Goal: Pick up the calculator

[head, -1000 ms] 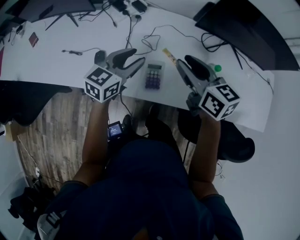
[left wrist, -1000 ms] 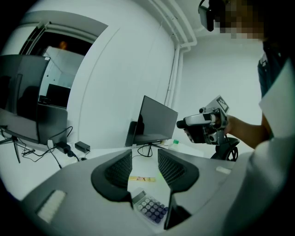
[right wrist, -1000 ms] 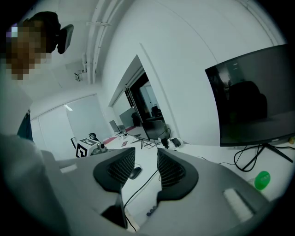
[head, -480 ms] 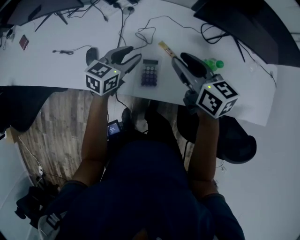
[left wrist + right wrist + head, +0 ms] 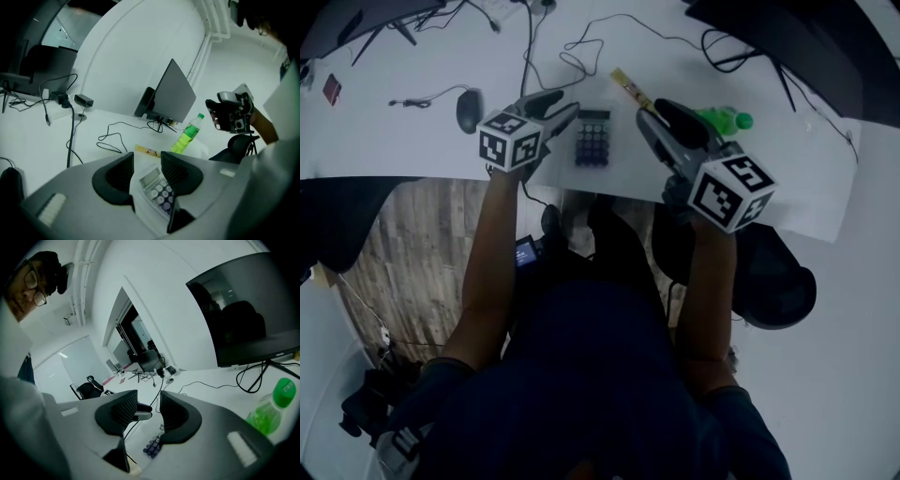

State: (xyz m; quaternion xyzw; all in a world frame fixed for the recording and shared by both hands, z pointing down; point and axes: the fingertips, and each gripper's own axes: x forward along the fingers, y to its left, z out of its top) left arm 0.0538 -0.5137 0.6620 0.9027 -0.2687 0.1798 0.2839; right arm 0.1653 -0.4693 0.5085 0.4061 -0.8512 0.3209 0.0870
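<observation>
Head view: a small grey calculator with purple keys (image 5: pixel 592 141) lies flat on the white table (image 5: pixel 403 141), close to the near edge, between the two grippers. The left gripper (image 5: pixel 560 106) hangs just beside its left side, jaws pointing at it. The right gripper (image 5: pixel 654 114) is near its right side, clearly apart from it. A green plastic bottle (image 5: pixel 722 120) lies behind the right gripper, a narrow yellow strip (image 5: pixel 630 89) lies beyond the calculator's far right corner, a black computer mouse (image 5: pixel 469 111) sits left of the left gripper, and black cables (image 5: pixel 581 56) trail across the far part of the table.

Left gripper view: the left gripper (image 5: pixel 146 161) has its jaws spread wide, and they have just been opening further. The calculator (image 5: pixel 158 190) shows in the gap between them, low and toward the right jaw, its pale display facing up. The ribbed pads do not press on it. Beyond stand the yellow strip (image 5: pixel 147 151), the green bottle (image 5: pixel 187 136) and a dark monitor (image 5: pixel 176 93). The right gripper (image 5: pixel 229 115) shows at the right, held in a hand.

Right gripper view: the right gripper (image 5: pixel 149 406) also has its jaws apart, pinching nothing. A jaw tip of the left gripper (image 5: pixel 138 415) shows through the gap. The calculator (image 5: pixel 152 446) lies lower, under the gap, only its purple keys showing. The bottle (image 5: pixel 269 408) is at the right, under a dark monitor (image 5: pixel 239 319).
</observation>
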